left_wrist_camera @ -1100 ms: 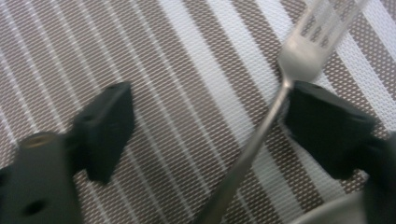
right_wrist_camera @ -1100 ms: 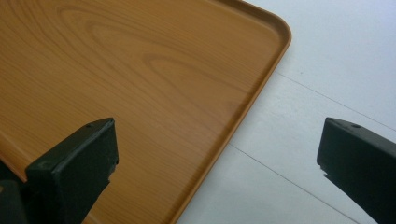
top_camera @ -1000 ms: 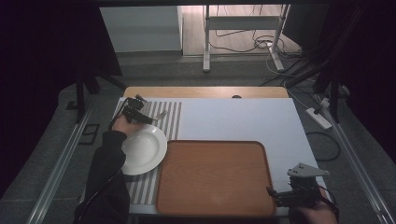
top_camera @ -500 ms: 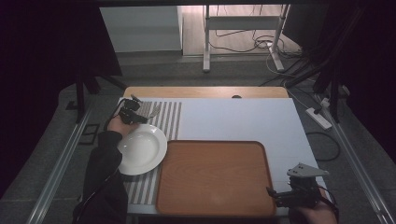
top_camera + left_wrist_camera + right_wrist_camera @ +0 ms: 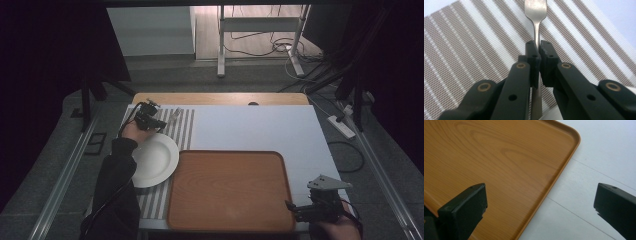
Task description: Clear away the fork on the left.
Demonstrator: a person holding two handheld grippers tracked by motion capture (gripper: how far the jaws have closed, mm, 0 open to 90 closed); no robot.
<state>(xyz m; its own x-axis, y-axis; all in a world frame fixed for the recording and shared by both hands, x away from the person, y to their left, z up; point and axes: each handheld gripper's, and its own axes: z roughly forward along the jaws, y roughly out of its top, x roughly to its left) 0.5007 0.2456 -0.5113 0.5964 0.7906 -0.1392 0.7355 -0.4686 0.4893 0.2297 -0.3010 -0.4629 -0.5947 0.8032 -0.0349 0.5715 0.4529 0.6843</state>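
Lifted slightly toward the counter's far edge since a second ago, the left tool (image 5: 161, 123) stays clamped on a fork's (image 5: 537, 15) handle above the striped placemat (image 5: 182, 125), just beyond the white plate (image 5: 155, 160). At the near right corner, the right tool (image 5: 540, 207) rests with jaws wide apart beside the empty wooden tray (image 5: 230, 190).

Left gripper (image 5: 539, 53) is clamped tight at the far left, while right gripper (image 5: 540, 202) rests near, jaws spread wide
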